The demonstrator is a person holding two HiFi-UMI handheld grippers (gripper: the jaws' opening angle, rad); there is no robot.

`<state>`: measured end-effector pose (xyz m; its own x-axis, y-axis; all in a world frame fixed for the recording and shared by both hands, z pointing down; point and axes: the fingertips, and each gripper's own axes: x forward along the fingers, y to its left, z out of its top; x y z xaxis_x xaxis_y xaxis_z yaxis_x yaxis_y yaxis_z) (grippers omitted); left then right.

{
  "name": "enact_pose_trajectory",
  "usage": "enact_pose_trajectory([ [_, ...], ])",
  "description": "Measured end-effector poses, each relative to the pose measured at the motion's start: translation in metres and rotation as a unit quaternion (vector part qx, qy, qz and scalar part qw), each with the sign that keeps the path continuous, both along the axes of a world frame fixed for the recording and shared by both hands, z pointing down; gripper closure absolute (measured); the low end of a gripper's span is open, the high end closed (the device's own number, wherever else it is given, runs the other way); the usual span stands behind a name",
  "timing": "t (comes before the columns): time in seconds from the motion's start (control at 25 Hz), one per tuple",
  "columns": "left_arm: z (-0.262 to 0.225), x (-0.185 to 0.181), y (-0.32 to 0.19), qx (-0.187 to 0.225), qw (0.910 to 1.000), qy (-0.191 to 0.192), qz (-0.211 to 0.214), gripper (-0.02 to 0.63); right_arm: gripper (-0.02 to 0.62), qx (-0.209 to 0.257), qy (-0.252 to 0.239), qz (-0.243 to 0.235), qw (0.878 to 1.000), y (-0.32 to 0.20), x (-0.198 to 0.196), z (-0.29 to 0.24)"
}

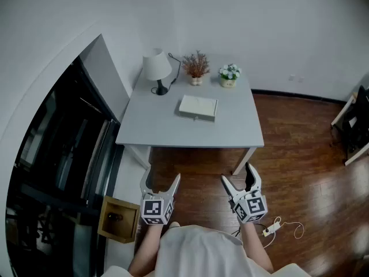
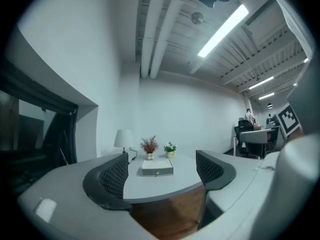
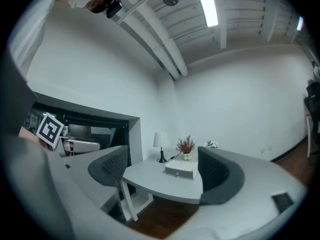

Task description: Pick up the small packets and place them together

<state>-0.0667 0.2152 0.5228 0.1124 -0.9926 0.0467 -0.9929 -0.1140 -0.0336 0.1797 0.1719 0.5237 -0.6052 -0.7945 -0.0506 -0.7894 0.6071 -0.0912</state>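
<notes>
No small packets show in any view. A flat white box (image 1: 198, 107) with a small drawer front lies in the middle of the grey table (image 1: 150, 128); it also shows as the box (image 2: 157, 167) and the box (image 3: 181, 170) in the gripper views. My left gripper (image 1: 162, 183) and right gripper (image 1: 238, 173) are held level over the wooden floor, well short of the table's near edge. Both stand open with nothing between their jaws.
At the table's far edge stand a white lamp (image 1: 157, 69), a pot of dried red plants (image 1: 196, 68) and a small pot of white flowers (image 1: 229, 75). A dark glass partition (image 1: 52, 154) runs along the left. A small wooden box (image 1: 119, 219) sits on the floor left; a white cable and plug (image 1: 275, 227) lie right.
</notes>
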Motion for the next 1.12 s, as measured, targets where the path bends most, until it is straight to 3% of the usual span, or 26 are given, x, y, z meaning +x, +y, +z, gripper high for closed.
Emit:
enact_pose_trajectory([
  [0.24,0.014,0.056,-0.014,-0.019,0.9993,0.016,0.028,0.201,0.160,-0.049,-0.014,-0.006,0.999,-0.020,0.028,0.029],
  [0.4,0.023,0.066,-0.047,-0.030,0.9976,0.005,0.062,0.199,0.160,-0.048,0.013,-0.017,0.999,-0.029,0.011,0.034],
  [0.56,0.034,0.064,-0.099,-0.029,0.9938,0.027,0.104,0.199,0.161,-0.061,0.007,0.011,0.998,-0.063,-0.001,0.042],
  [0.68,0.048,0.059,-0.142,-0.031,0.9892,0.007,0.143,0.201,0.161,-0.056,0.004,0.024,0.998,-0.097,-0.025,0.039],
  [0.76,0.047,0.051,-0.172,-0.030,0.9857,-0.002,0.166,0.200,0.161,-0.060,0.006,0.028,0.998,-0.125,-0.045,0.035],
  [0.88,0.029,0.021,-0.205,-0.028,0.9827,0.015,0.183,0.201,0.161,-0.068,0.003,0.033,0.997,-0.160,-0.079,0.023],
  [1.12,0.013,-0.063,-0.270,-0.018,0.9838,0.042,0.173,0.201,0.161,-0.067,-0.002,0.050,0.997,-0.237,-0.138,0.011],
])
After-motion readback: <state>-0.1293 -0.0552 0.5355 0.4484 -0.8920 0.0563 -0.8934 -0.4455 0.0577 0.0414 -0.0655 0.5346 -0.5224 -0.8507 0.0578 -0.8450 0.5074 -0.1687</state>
